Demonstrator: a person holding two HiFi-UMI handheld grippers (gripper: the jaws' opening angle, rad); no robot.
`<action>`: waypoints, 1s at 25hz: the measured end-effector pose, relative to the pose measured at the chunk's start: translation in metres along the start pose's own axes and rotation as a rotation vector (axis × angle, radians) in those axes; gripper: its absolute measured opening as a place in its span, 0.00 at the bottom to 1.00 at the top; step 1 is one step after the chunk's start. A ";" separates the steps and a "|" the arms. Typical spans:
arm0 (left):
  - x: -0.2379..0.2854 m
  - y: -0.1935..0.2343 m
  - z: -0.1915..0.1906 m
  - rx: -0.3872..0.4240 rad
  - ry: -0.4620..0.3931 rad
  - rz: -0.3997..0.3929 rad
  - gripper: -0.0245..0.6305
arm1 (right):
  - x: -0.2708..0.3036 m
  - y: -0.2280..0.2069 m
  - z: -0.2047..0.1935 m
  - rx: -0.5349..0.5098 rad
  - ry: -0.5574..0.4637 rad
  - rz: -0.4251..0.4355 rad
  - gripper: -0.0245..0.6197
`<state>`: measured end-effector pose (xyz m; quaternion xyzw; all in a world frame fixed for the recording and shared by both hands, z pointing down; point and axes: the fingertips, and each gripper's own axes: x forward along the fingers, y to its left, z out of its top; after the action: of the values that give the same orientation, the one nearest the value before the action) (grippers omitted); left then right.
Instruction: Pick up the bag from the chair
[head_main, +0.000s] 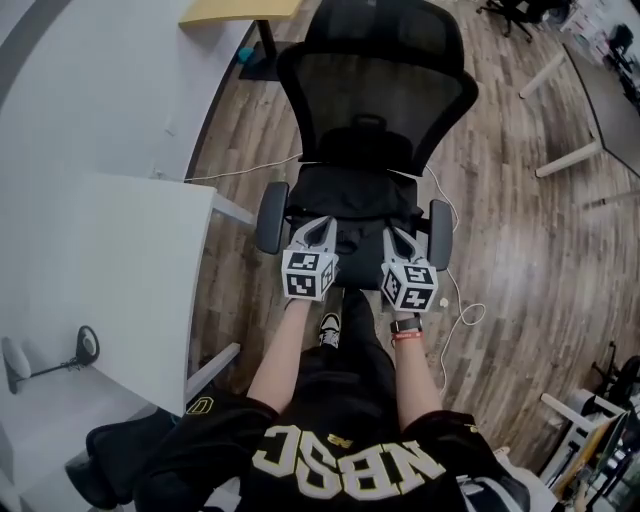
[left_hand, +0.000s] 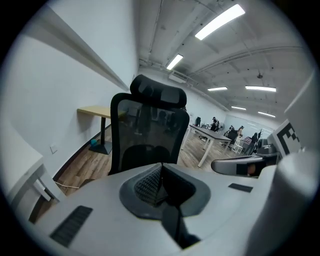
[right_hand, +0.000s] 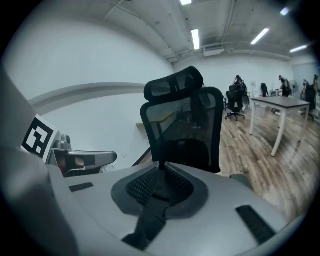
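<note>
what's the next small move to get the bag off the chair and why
Probably open both jaws first: the left gripper and right gripper hover by the black bag on the chair with jaws together, so neither could take hold of it yet.

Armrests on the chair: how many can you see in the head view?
2. The armrest at the view's left stands just outside the left gripper. The armrest at the view's right stands just outside the right gripper. Both show plainly, and none seems hidden.

Wood-plank floor (head_main: 520, 230), white table (head_main: 90, 280) at left, yellow desk (head_main: 240, 10) by white wall (left_hand: 60, 90), ceiling strip lights (left_hand: 220, 21).
</note>
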<state>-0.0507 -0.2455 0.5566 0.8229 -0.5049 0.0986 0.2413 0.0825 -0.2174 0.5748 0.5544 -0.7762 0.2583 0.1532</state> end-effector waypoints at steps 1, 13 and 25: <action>0.012 0.007 -0.004 -0.004 0.018 0.005 0.06 | 0.015 -0.003 -0.003 0.014 0.015 0.006 0.09; 0.117 0.066 -0.111 -0.227 0.262 0.057 0.07 | 0.136 -0.065 -0.101 0.231 0.237 0.019 0.25; 0.180 0.120 -0.244 -0.735 0.361 0.124 0.42 | 0.222 -0.109 -0.194 0.565 0.303 -0.011 0.51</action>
<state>-0.0517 -0.3105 0.8765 0.6193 -0.5047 0.0690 0.5974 0.1006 -0.3081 0.8751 0.5343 -0.6391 0.5425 0.1085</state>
